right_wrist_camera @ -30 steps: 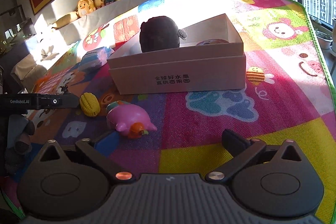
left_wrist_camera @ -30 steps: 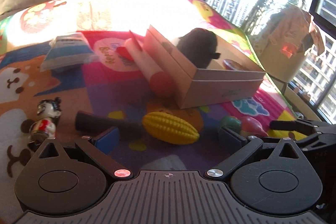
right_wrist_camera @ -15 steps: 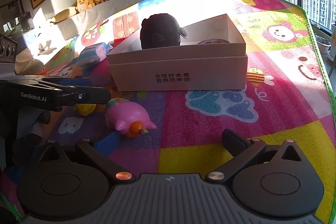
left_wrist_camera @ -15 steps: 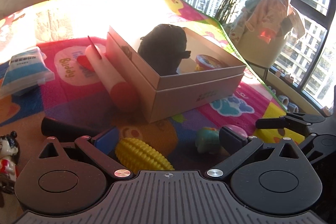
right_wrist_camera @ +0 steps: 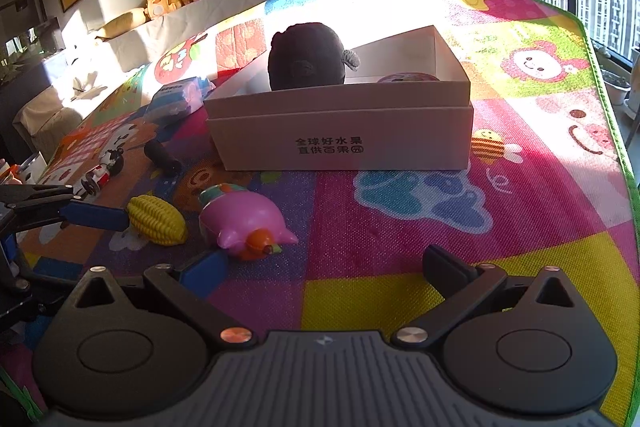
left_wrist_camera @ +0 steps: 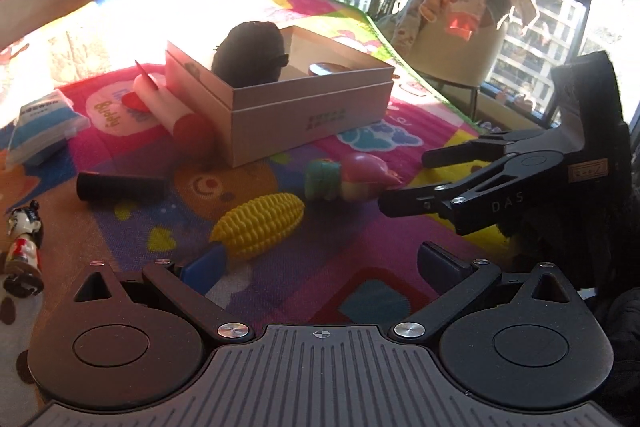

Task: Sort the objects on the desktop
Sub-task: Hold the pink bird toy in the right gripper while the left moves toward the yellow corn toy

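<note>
We read black Chinese letters, 全球好水果 直供百果园, on the front of the white box (right_wrist_camera: 340,131). "DAS" is stamped on the right gripper (left_wrist_camera: 404,183) where the left camera sees it. The mat (right_wrist_camera: 400,235) has part of a word near the box, too blurry to spell.

We count one box, with one dark fuzzy toy (right_wrist_camera: 306,57) inside it at 10 o'clock and one round pink-topped thing (right_wrist_camera: 408,78) at 2 o'clock. On the mat we count one yellow corn toy (left_wrist_camera: 258,225), one pink pig toy (right_wrist_camera: 244,221), one black tube (left_wrist_camera: 122,187), one little figure doll (left_wrist_camera: 24,243), one blue-and-white pack (left_wrist_camera: 44,127) and one red-and-white roll (left_wrist_camera: 168,103) leaning on the box.

Our left gripper (left_wrist_camera: 320,261) is spread wide and holds nothing. Its blue finger (left_wrist_camera: 204,263) touches the corn at 7 o'clock of the corn. Our right gripper is spread wide too, with nothing in it. The pig lies just past its left finger (right_wrist_camera: 202,267), at 11 o'clock.
</note>
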